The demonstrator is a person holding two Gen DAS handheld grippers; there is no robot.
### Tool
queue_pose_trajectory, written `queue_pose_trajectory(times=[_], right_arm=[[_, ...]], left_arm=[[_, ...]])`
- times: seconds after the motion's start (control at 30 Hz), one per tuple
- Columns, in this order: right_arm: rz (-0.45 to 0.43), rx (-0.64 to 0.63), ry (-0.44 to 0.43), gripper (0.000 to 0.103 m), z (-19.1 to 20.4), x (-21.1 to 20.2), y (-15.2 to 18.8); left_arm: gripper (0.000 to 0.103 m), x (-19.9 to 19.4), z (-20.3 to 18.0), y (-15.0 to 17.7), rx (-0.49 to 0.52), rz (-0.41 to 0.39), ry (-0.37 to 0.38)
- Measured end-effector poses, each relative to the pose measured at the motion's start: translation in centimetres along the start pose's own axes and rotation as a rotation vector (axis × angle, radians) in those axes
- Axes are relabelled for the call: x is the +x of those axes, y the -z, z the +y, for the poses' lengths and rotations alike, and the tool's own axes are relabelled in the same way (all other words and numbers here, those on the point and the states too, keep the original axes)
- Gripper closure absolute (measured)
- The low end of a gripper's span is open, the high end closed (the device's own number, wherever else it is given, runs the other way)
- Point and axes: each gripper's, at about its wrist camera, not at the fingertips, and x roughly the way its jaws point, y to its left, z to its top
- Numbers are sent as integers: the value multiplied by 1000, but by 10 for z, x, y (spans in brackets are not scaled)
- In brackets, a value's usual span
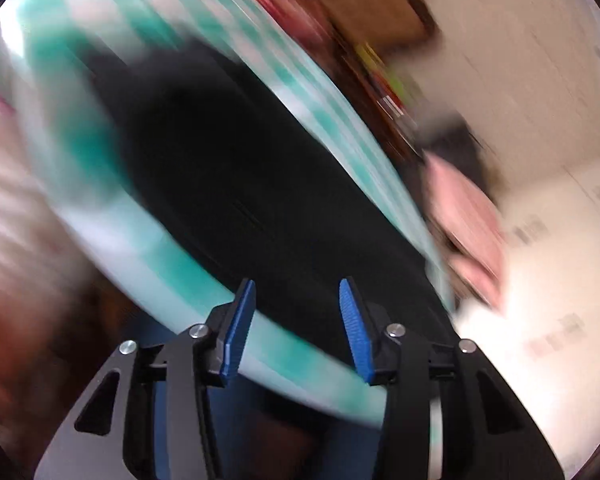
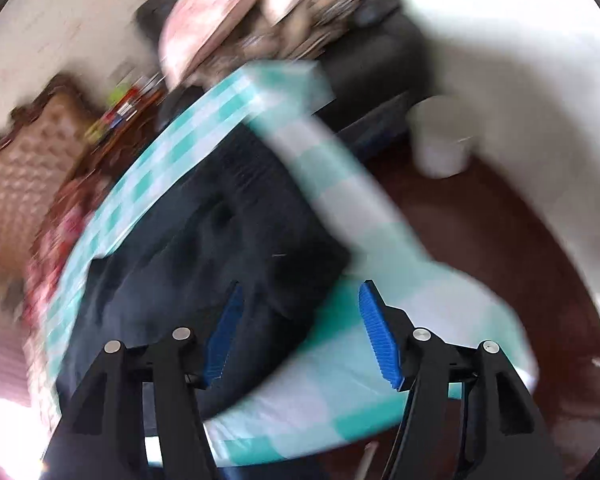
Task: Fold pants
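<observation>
Dark pants point(image 1: 236, 184) lie spread on a teal-and-white checked cloth point(image 1: 172, 280); both views are motion-blurred. My left gripper point(image 1: 298, 292) is open and empty, its blue pads point(image 1: 238, 332) above the near edge of the pants. In the right wrist view the pants point(image 2: 204, 248) lie rumpled on the same checked cloth point(image 2: 340, 392). My right gripper point(image 2: 300, 292) is open and empty, with its left pad point(image 2: 224, 332) over the pants' near edge and its right pad over bare cloth.
A pink-and-white bundle point(image 2: 216, 12) and dark items lie beyond the cloth's far end. A white bucket point(image 2: 444, 136) stands on the reddish-brown floor point(image 2: 500, 248). A brown quilted headboard point(image 2: 28, 168) and a cluttered shelf are at the left. White wall point(image 1: 520, 80).
</observation>
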Motion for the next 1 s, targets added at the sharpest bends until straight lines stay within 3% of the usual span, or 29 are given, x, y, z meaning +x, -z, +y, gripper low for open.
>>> queue_pose_trajectory(times=[0.07, 0.13, 0.23, 0.3, 0.43, 0.6, 0.73, 0.77, 1.0], right_arm=[[-38, -35, 2, 44, 9, -24, 17], [39, -132, -108, 44, 42, -26, 45], [182, -243, -254, 44, 91, -8, 89], [237, -245, -299, 44, 107, 7, 107], [331, -189, -323, 44, 114, 37, 124], [360, -119, -372, 44, 106, 46, 120], [402, -71, -417, 43, 109, 54, 123], [408, -64, -427, 43, 111, 55, 124], [442, 2, -499, 43, 114, 56, 122]], left_arm=[[60, 36, -22, 28, -19, 121, 82], [60, 74, -43, 51, -48, 242, 160], [60, 114, -61, 65, -80, 326, 180], [60, 129, -63, 66, -126, 352, 186], [63, 142, -56, 65, -169, 361, 117], [68, 137, -50, 59, -226, 319, 142], [95, 140, -49, 52, -224, 302, 103], [97, 142, -51, 52, -223, 298, 103], [98, 118, -78, 46, -142, 245, 162]])
